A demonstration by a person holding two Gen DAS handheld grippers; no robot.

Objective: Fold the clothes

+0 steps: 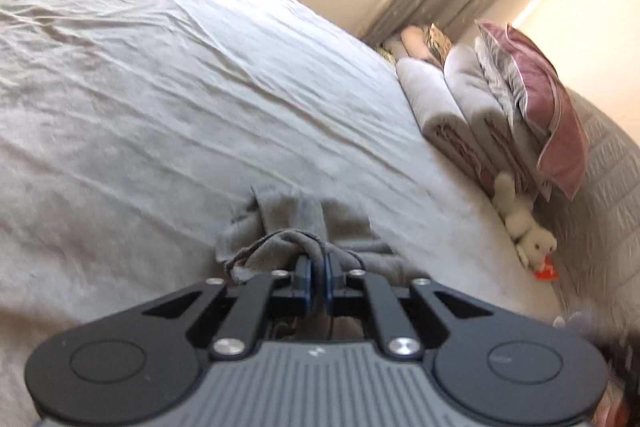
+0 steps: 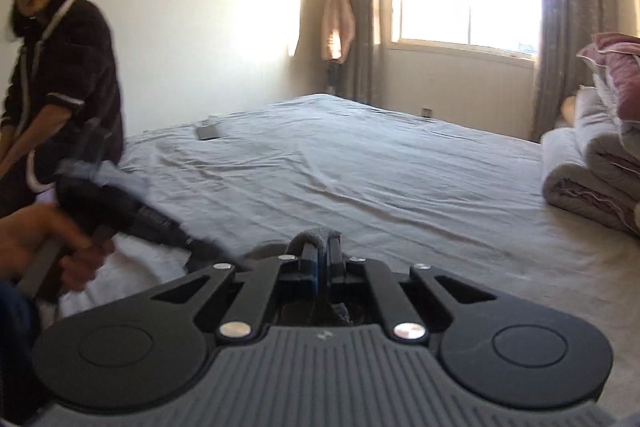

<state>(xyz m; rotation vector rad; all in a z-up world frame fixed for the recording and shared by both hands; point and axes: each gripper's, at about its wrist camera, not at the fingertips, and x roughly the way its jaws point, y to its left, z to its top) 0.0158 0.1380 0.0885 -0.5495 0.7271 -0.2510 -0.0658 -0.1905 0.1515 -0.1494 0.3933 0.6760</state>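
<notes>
A grey garment (image 1: 296, 223) lies bunched on the pale bed sheet (image 1: 160, 87), just ahead of my left gripper (image 1: 318, 263). That gripper is shut on a fold of it, with cloth pinched between the blue pads. In the right wrist view my right gripper (image 2: 320, 253) is shut too. A small ridge of the grey garment (image 2: 318, 231) pokes up over its fingertips. The rest of the garment is hidden below the gripper's body. At the left edge a hand (image 2: 44, 239) holds a dark, blurred handle.
Rolled quilts (image 1: 452, 115) and a pink pillow (image 1: 548, 107) are stacked at the bed's right side, with a white plush toy (image 1: 528, 231) below them. A dark flat object (image 2: 208, 131) lies far out on the sheet. A person (image 2: 60, 87) stands at the bed's left.
</notes>
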